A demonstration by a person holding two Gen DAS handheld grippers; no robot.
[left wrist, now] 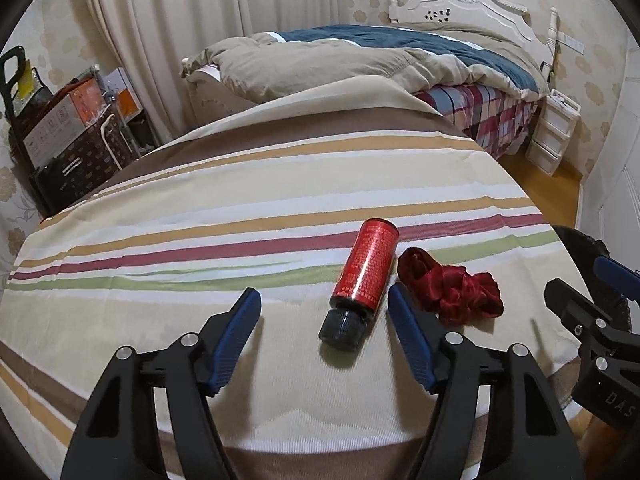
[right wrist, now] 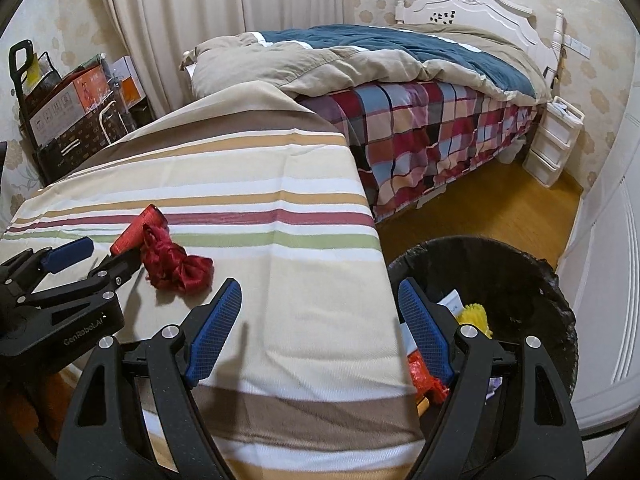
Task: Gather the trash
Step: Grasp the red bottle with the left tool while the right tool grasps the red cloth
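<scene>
- Left wrist view: we see our left gripper (left wrist: 324, 304) over a striped cloth (left wrist: 240, 184), its jaws apart.
- A red bottle (left wrist: 366, 268) lies on its side on the cloth, dark cap toward us, between the blue pads (left wrist: 240, 332); the right pad sits just beside the cap end, the left pad well clear. Neither pad presses on it.
- A crumpled red ribbon (left wrist: 452, 284) lies just right of the bottle, on the cloth.
- At the right edge of this view we see part of our right gripper (left wrist: 592, 300).
- Right wrist view: our right gripper (right wrist: 320, 304) hangs with its jaws wide apart and nothing between them; one pad is over the cloth's (right wrist: 280, 184) edge, the other over a bin (right wrist: 520, 272).
- The bin stands on the floor against the cloth's right side, lined in black, with yellow, orange and white scraps inside.
- The left gripper (right wrist: 100, 252) shows at the left here, straddling the bottle (right wrist: 136, 232), with the ribbon (right wrist: 176, 264) just beside it.
- Behind stand a bed (right wrist: 420, 128) with a plaid sheet and a curtain (right wrist: 180, 20).
</scene>
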